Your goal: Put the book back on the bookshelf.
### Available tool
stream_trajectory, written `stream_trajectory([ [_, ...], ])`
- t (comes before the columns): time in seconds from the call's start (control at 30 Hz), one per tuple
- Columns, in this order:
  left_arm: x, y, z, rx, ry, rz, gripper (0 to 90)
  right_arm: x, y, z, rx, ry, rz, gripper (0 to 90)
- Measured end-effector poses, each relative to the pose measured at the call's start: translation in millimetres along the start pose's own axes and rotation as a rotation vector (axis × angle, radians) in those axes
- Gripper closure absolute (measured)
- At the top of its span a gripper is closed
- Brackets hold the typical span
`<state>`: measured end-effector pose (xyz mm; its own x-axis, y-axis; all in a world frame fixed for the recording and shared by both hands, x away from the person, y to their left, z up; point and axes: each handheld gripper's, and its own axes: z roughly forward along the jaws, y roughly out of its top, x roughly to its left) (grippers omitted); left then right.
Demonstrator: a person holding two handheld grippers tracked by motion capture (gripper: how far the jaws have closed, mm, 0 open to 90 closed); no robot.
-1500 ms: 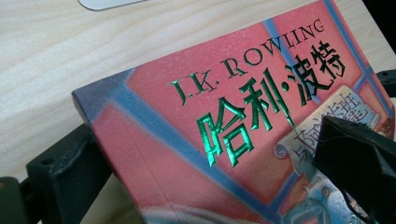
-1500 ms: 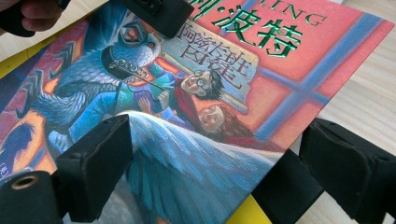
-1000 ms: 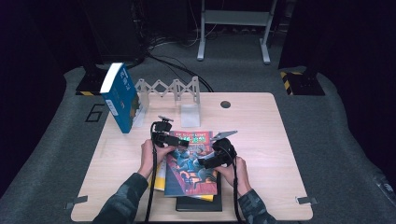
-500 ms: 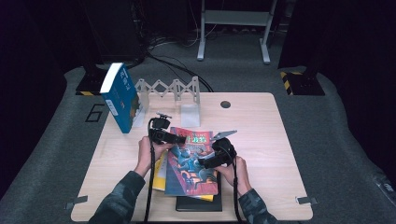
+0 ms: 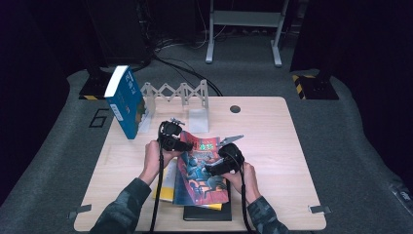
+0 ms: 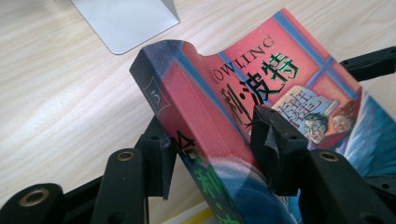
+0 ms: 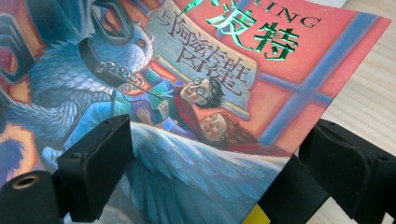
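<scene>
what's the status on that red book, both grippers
Left gripper has just been closing, now clamped on the red book at its spine. Right gripper open, jaws straddling the cover's free edge. Book's far end lifted off the stack. Path to the bookend rack unobstructed.

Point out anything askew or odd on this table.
The red book sits crooked on the stack, its spine edge tilted up between the left gripper fingers. The blue book leans against the folding rack instead of standing upright.

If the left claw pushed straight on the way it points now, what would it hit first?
Probably the right claw, across the red book that the left claw grips by the spine; depth is unclear.
</scene>
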<state>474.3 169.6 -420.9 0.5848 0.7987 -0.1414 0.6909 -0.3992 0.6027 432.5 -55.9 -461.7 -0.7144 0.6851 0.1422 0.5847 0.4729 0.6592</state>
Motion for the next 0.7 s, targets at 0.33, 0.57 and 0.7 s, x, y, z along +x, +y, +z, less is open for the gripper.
stream_trajectory([
  [0.33,2.9,1.4,-1.7,0.021,-0.024,0.0,50.8,0.6,1.2,-0.2,0.004,-0.016,-0.016,9.4],
  [0.57,6.0,2.3,-1.9,0.042,-0.048,0.001,49.0,1.6,0.0,0.6,-0.012,-0.009,0.007,9.5],
  [0.7,0.8,3.4,-2.9,0.048,-0.027,0.017,52.8,0.1,-0.8,1.4,-0.027,-0.013,-0.01,9.6],
])
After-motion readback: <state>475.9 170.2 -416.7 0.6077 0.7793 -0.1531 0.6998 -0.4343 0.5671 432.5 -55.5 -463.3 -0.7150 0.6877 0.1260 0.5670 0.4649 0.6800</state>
